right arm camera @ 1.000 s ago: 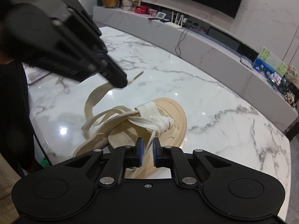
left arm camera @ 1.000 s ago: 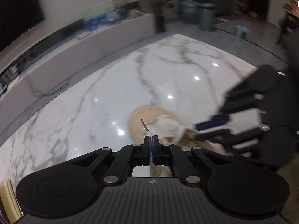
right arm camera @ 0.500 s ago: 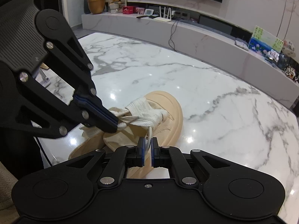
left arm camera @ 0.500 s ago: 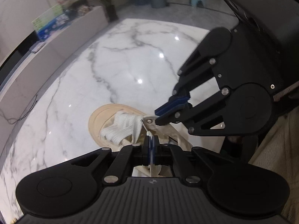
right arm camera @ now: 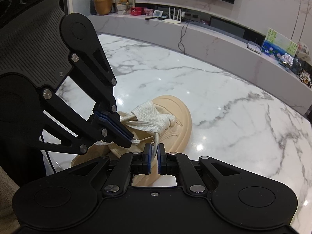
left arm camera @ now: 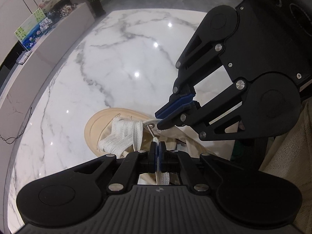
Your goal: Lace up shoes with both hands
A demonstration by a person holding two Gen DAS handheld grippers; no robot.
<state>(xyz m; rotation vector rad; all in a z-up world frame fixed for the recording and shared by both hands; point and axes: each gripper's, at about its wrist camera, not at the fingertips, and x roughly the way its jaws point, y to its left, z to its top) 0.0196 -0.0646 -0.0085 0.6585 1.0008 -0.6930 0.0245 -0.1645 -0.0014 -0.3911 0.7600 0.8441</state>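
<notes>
**Lace tip lined up with an eyelet**

Nearest, the left gripper is clamped on the white lace just behind its tip, aiming it at a metal eyelet. The right gripper pinches the eyelet flap, apparently steadying it. Beyond, the tan shoe lies on the marble table.

Glossy white marble table under one beige shoe

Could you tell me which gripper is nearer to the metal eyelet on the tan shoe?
Right. The right gripper has its fingers shut on the shoe flap right at the metal eyelet. The left gripper sits just short of it, shut on the white lace, whose tip points toward the eyelet.
</notes>
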